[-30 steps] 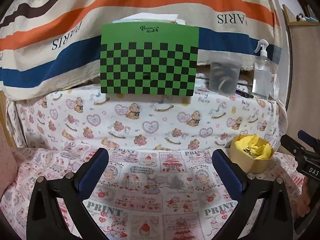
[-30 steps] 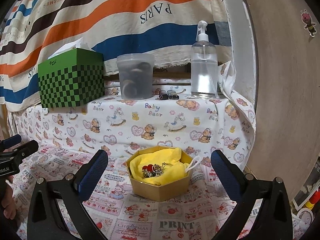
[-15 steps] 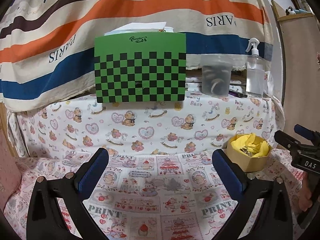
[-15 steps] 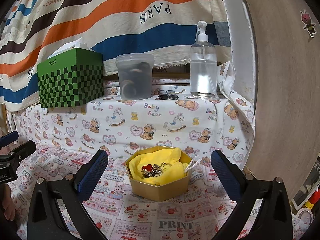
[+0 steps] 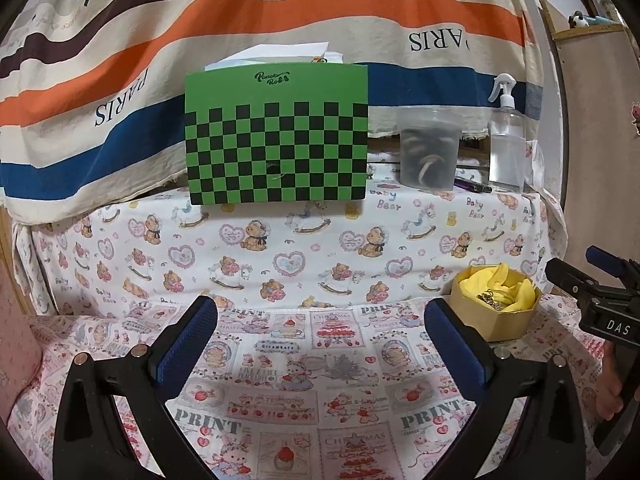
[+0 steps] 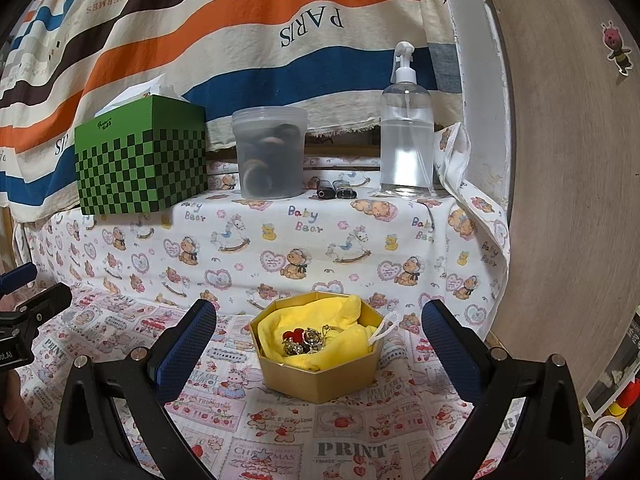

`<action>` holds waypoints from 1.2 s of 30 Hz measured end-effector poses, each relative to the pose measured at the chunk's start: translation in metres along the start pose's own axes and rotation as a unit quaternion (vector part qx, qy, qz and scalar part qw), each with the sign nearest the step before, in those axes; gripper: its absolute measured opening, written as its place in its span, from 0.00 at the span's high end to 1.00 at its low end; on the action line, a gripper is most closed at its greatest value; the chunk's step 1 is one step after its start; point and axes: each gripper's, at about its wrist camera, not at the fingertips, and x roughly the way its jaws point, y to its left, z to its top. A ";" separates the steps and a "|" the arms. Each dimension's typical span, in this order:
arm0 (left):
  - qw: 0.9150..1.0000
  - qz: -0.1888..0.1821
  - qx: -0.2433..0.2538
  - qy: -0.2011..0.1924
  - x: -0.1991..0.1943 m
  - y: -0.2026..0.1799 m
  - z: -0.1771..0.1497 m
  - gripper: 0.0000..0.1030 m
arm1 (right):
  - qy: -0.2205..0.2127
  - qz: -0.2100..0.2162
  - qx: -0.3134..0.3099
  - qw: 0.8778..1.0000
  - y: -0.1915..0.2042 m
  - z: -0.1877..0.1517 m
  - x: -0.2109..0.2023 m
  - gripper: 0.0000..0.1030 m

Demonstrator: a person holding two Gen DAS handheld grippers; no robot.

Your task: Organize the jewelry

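Note:
A gold hexagonal box (image 6: 320, 376) lined with yellow cloth sits on the printed cloth, holding a tangle of jewelry (image 6: 306, 340) with a red heart piece. My right gripper (image 6: 318, 344) stands open just in front of the box, fingers either side of it and apart from it. In the left wrist view the same box (image 5: 494, 320) lies to the right. My left gripper (image 5: 320, 340) is open over bare printed cloth, nothing between its fingers. The right gripper's body (image 5: 600, 300) shows at that view's right edge.
On the raised shelf behind stand a green checkered tissue box (image 5: 276, 136), a clear lidded tub (image 6: 270, 152), a spray bottle (image 6: 407, 128) and two lighters (image 6: 334, 190). A striped towel hangs behind. A wooden panel (image 6: 568, 184) closes the right side.
The left wrist view has drawn back and shifted slightly, so the tissue box and gold box sit a little lower and leftward. The right gripper has barely moved. Both stay open.

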 end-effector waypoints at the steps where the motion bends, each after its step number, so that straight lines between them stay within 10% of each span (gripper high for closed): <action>1: 1.000 -0.001 0.001 0.000 0.000 0.000 0.000 0.00 | 0.000 0.000 0.000 1.000 0.000 0.000 0.000 0.00; 36: 1.000 0.006 0.000 -0.003 -0.001 0.002 0.000 0.00 | 0.001 0.001 -0.001 1.000 0.001 -0.001 0.001 0.00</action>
